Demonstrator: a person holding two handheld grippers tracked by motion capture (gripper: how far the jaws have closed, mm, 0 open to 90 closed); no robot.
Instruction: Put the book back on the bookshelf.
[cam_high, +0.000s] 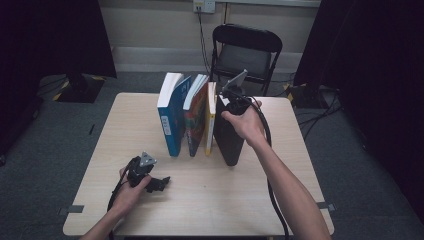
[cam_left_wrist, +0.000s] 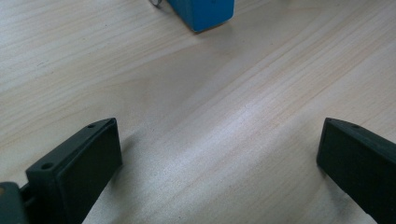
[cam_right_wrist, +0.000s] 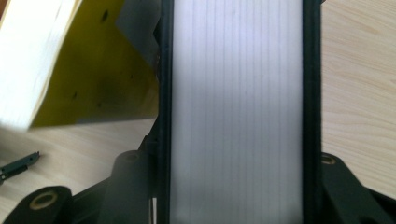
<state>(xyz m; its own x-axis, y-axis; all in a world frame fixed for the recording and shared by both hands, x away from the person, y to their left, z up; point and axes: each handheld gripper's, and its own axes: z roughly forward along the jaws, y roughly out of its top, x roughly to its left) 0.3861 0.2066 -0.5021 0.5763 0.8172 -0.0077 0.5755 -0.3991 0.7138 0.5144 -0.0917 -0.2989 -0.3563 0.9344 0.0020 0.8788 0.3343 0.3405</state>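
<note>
Black hardcover book (cam_high: 229, 137), slab-shaped, white ribbed page edges

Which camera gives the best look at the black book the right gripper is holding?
The high view: the black book stands upright on the table, rightmost in the row, gripped at its top by the right gripper. The right gripper view shows its white page edge between black covers.

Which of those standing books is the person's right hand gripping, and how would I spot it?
On the wooden table stands a row of upright books. The black book is at its right end, beside the yellow book, clamped from above by the right gripper. It alone has dark covers.
</note>
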